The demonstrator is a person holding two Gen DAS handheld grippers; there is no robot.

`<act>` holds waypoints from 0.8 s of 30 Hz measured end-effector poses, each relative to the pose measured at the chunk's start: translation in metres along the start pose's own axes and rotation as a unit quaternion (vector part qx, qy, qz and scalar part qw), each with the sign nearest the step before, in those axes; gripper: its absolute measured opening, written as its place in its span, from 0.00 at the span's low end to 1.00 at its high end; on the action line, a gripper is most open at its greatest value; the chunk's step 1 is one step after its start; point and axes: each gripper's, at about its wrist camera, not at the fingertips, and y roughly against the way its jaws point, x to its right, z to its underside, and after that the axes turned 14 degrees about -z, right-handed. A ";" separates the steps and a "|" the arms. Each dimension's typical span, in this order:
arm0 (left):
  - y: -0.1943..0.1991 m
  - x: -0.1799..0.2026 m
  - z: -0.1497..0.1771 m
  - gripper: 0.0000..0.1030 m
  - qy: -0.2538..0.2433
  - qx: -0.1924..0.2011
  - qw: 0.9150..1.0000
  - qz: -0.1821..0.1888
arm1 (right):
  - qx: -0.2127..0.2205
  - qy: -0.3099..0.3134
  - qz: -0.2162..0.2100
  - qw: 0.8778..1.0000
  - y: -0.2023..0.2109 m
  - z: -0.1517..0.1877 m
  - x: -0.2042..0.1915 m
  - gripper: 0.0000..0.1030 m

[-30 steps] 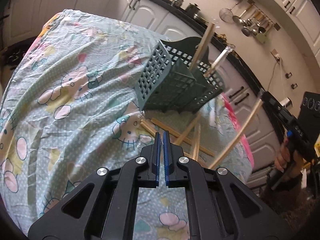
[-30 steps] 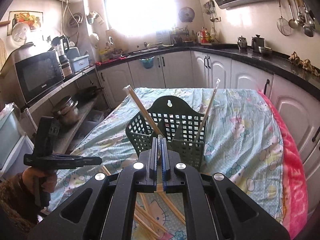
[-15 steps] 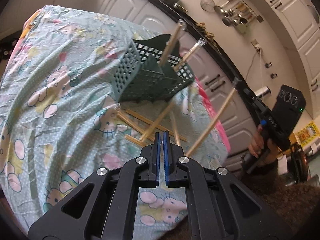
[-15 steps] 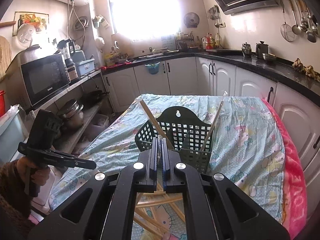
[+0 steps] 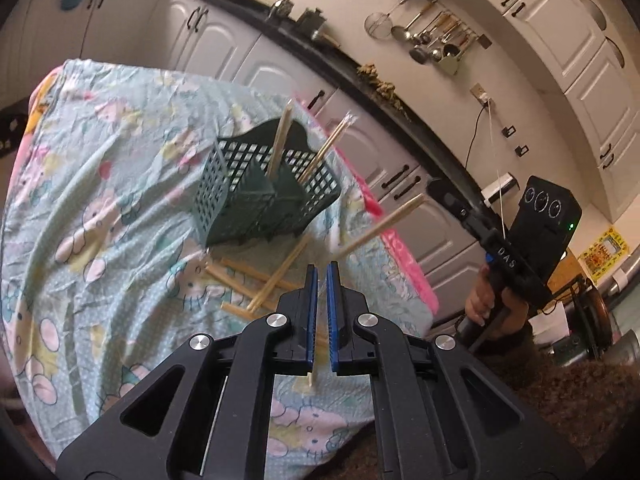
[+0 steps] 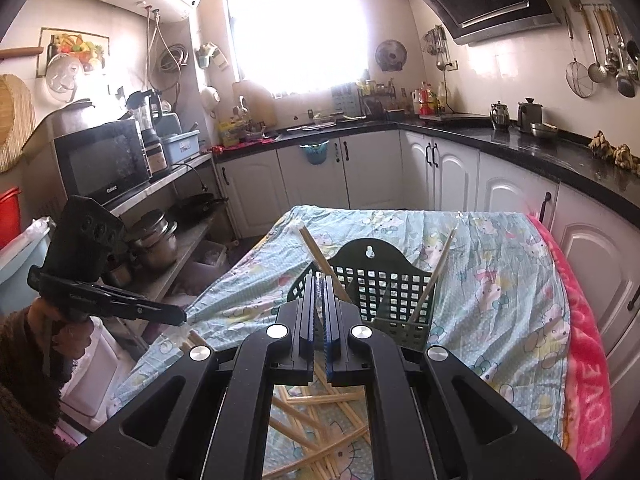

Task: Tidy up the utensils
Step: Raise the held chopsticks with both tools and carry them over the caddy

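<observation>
A dark green slotted utensil basket (image 5: 264, 196) stands on the table with two wrapped chopstick pairs upright in it (image 5: 280, 144); it also shows in the right wrist view (image 6: 372, 300). Several wrapped chopstick pairs (image 5: 256, 280) lie crossed on the cloth in front of it, also seen in the right wrist view (image 6: 316, 432). My left gripper (image 5: 322, 276) is shut on a thin wrapped chopstick pair (image 5: 311, 380), above the pile. My right gripper (image 6: 319, 288) is shut on another pair (image 5: 380, 224), held out over the table's near corner.
The table carries a light blue cartoon-print cloth (image 5: 100, 208) with a pink blanket edge (image 6: 580, 340). White cabinets and a black counter (image 6: 520, 144) run behind and to the right. A shelf with a microwave (image 6: 100, 160) and pots stands on the left.
Both grippers have pulled back and up from the table, so the basket looks smaller and farther. The right gripper's chopstick pair has swung with it.
</observation>
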 end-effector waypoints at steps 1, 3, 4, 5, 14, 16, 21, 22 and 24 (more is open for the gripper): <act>0.002 0.004 -0.001 0.01 -0.003 0.010 1.000 -0.001 | 0.001 0.000 -0.001 1.000 0.000 -0.001 0.000 0.03; 0.003 0.008 -0.005 0.01 -0.002 0.017 1.000 0.004 | 0.003 -0.001 -0.003 1.000 0.001 -0.003 -0.001 0.03; 0.003 0.011 -0.007 0.01 -0.004 0.019 1.000 0.002 | 0.004 0.000 -0.004 1.000 0.001 -0.004 -0.001 0.03; 0.004 0.014 -0.009 0.01 -0.008 0.023 1.000 0.000 | 0.006 0.001 -0.004 1.000 0.002 -0.005 -0.002 0.03; 0.020 0.039 -0.036 0.00 -0.021 0.067 0.997 0.016 | 0.027 0.020 -0.007 0.999 0.012 -0.022 -0.011 0.03; 0.024 0.044 -0.043 0.00 -0.022 0.075 0.997 0.022 | 0.035 0.027 -0.007 0.999 0.014 -0.030 -0.014 0.03; 0.034 0.062 -0.063 0.00 -0.032 0.099 0.994 0.034 | 0.052 0.041 -0.003 0.998 0.020 -0.048 -0.017 0.03; 0.036 0.066 -0.069 0.00 -0.033 0.104 0.993 0.038 | 0.057 0.044 -0.002 0.997 0.022 -0.052 -0.018 0.03; 0.040 0.074 -0.080 0.00 -0.037 0.116 0.992 0.039 | 0.067 0.050 -0.001 0.997 0.025 -0.061 -0.019 0.03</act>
